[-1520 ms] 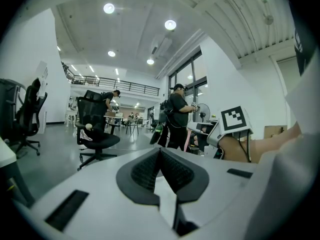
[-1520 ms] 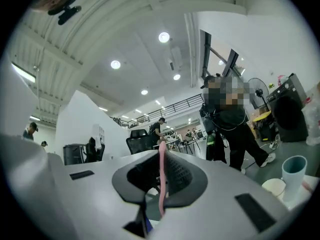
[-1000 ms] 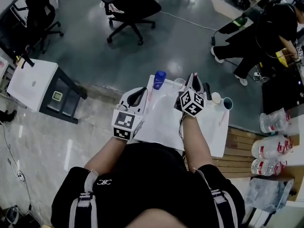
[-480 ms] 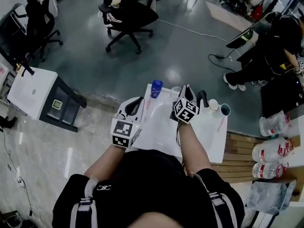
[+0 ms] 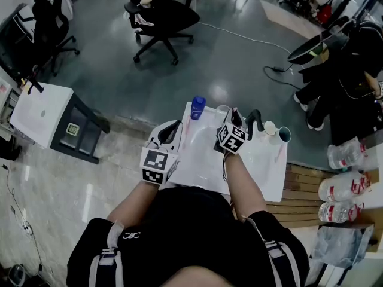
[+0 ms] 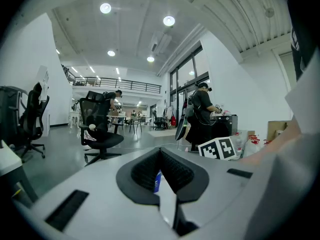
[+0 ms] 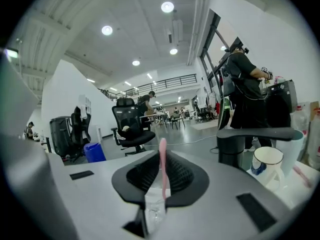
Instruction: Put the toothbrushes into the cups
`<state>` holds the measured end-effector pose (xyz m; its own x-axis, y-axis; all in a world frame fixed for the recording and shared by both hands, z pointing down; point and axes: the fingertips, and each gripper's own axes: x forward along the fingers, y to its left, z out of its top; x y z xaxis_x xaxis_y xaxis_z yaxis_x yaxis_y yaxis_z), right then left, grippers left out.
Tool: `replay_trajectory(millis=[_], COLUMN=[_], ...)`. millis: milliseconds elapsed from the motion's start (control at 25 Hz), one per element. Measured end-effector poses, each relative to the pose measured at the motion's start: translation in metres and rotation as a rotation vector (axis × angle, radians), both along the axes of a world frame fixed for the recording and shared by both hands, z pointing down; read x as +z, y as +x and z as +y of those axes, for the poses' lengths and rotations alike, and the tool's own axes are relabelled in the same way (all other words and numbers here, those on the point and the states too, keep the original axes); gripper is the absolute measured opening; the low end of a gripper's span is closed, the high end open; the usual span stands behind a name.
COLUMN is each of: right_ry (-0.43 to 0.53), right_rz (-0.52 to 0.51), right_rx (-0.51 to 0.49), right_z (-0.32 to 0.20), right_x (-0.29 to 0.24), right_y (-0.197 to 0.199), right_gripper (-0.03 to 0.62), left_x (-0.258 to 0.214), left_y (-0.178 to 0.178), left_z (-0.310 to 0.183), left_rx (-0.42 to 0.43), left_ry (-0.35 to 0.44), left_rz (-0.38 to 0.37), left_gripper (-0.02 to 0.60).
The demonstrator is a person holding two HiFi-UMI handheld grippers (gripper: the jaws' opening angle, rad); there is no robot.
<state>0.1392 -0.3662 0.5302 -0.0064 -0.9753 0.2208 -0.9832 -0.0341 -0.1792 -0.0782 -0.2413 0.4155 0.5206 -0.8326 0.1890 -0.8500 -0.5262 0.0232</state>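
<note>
Right claw [image 7: 161, 159] is closed on a pink toothbrush [image 7: 162, 176], which stands upright between the pads with its upper end rising above the jaw tips. Over the last second this claw has sunk toward the table [image 5: 263, 169]. In the head view its marker cube looks smaller and lower than before, and its tips now sit just beside the clear cup [image 5: 222, 110] at the far edge. In the right gripper view, something clear and glassy shows directly beneath the brush's lower end. That is probably this cup's rim, though whether the brush has entered it cannot be told.

The grip has not changed during the descent, so the brush is being carried down rather than released. This looks like the insertion step for this toothbrush. What is left is probably to lower the end into the cup's mouth and then let go. A light clear cup could tip if the brush catches its rim.

Left claw [image 6: 160, 156] has stayed where it was at the table's left side, its jaws together and holding nothing. The blue cup [image 5: 198, 107] stands just ahead of it. A second pink toothbrush [image 7: 301, 176] lies on the table to the right, not yet picked up.
</note>
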Motion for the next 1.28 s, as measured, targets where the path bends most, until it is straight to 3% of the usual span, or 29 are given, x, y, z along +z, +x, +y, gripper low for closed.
replay_trajectory(millis=[240, 520, 840, 960, 1280], right_ry=[0.002, 0.046, 0.171, 0.247, 0.345], right_rz=[-0.02, 0.017, 0.051, 0.068, 0.05], right_rx=[-0.027, -0.035, -0.072, -0.086, -0.062], right_z=[0.007, 0.02, 0.048, 0.067, 0.123], right_x=[0.002, -0.017, -0.069, -0.097, -0.145], right_y=[-0.005, -0.008, -0.024, -0.034, -0.052], right_gripper=[0.186, 0.202, 0.202, 0.191, 0.028], left_x=[0.001, 0.003, 0.005, 0.005, 0.002], left_y=[-0.002, 0.001, 0.013, 0.018, 0.023], left_z=[0.004, 0.008, 0.012, 0.013, 0.017], left_rx=[-0.002, 0.016, 0.051, 0.064, 0.081], left_ry=[-0.004, -0.004, -0.005, -0.006, 0.007], left_rz=[0.005, 0.01, 0.027, 0.033, 0.043], left_gripper=[0.012, 0.012, 0.014, 0.014, 0.014])
